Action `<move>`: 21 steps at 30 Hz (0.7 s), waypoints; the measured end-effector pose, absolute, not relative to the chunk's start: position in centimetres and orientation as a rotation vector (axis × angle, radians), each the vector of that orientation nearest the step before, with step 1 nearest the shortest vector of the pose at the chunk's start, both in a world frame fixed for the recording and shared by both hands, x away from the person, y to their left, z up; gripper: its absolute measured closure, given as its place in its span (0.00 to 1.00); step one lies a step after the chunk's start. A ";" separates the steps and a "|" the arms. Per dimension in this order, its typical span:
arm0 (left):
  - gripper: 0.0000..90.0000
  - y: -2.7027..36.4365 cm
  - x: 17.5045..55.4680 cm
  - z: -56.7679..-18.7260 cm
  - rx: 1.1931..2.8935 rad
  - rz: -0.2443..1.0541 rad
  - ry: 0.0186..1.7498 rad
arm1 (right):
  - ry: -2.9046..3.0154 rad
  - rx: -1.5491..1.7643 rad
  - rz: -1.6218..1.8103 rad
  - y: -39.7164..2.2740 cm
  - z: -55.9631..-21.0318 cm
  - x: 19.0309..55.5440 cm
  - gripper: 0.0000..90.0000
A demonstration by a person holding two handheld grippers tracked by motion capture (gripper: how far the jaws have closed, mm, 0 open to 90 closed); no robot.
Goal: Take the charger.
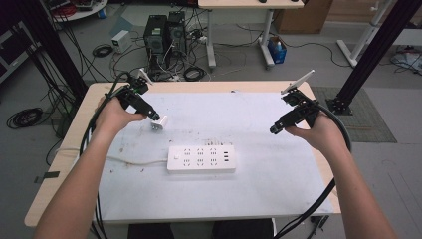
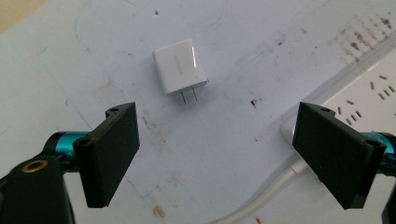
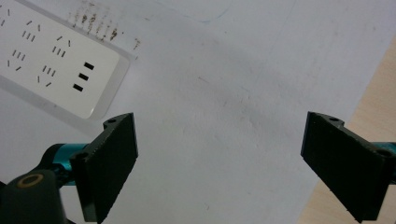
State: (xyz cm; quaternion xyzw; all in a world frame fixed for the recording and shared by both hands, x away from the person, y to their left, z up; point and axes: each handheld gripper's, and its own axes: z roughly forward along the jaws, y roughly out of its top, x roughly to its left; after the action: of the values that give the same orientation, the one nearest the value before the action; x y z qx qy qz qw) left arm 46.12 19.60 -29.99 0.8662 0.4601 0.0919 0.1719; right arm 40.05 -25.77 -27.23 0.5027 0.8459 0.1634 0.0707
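Note:
A small white plug adapter [image 2: 180, 70] with two metal prongs lies flat on the white mat, also in the high view as the adapter [image 1: 159, 123]. My left gripper [image 1: 155, 116] hovers just beside it, and in its own view the left gripper [image 2: 217, 156] is open, with the adapter lying ahead of the gap. A white power strip [image 1: 201, 159] lies in the middle of the mat, and its end shows as the strip [image 3: 51, 58]. My right gripper [image 1: 274, 130] is held over the right side of the mat; the right gripper [image 3: 219, 161] is open over bare mat.
The white mat [image 1: 224, 114] covers most of a wooden table [image 1: 74, 129]; its right edge shows as bare wood [image 3: 373, 84]. The strip's white cable [image 1: 134, 162] runs left off the table. Computers, cables and black frame posts stand on the floor behind.

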 end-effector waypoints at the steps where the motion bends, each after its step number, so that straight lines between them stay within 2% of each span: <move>1: 0.16 19.5 46.4 -30.5 2.455 0.254 1.313 | 2.547 1.509 0.494 -25.8 -27.3 40.1 0.12; 15: 0.17 18.2 50.7 -36.3 2.475 0.191 1.459 | 2.565 1.494 0.520 -25.7 -28.2 40.0 0.12; 21: 0.20 17.7 51.6 -38.0 2.474 0.204 1.510 | 2.555 1.510 0.526 -26.2 -28.6 39.9 0.12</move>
State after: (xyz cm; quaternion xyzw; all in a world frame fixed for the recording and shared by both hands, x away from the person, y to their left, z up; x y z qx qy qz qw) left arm 51.63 17.66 -38.03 0.8455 0.5162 0.0698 0.1177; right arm 39.86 -26.19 -28.56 0.5000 0.8459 0.1741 0.0636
